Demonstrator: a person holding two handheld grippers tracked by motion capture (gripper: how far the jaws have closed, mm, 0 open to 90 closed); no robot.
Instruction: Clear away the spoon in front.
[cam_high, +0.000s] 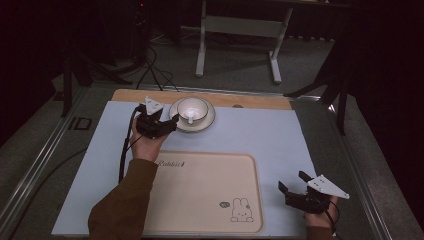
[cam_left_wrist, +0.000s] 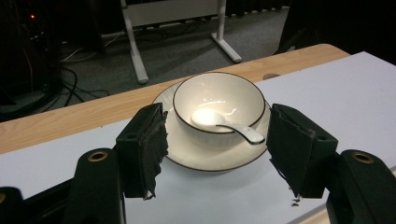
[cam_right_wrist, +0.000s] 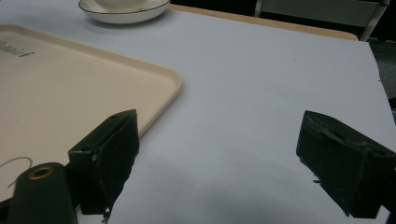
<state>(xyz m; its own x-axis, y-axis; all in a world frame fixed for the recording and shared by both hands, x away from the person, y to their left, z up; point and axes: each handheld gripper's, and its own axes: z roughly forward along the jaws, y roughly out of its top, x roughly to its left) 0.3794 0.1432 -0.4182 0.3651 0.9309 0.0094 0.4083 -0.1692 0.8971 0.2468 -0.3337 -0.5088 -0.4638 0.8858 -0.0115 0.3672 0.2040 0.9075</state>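
A white bowl (cam_high: 192, 109) with a dark rim stands on a matching saucer (cam_high: 205, 123) at the far middle of the table. A white spoon (cam_high: 190, 119) rests inside it. My left gripper (cam_high: 170, 124) sits just left of the saucer and points at it, open. In the left gripper view the bowl (cam_left_wrist: 219, 95), spoon (cam_left_wrist: 233, 126) and saucer (cam_left_wrist: 205, 158) lie straight ahead of my left gripper (cam_left_wrist: 219, 144), with nothing pressed by the pads. My right gripper (cam_high: 293, 181) rests open near the front right; in its own view my right gripper (cam_right_wrist: 224, 158) holds nothing.
A beige tray (cam_high: 200, 190) with a rabbit drawing lies at the front middle on the pale blue mat (cam_high: 260, 135). Its corner (cam_right_wrist: 163, 79) is close to my right gripper's left jaw. A wooden table edge (cam_high: 250, 101) runs behind the saucer.
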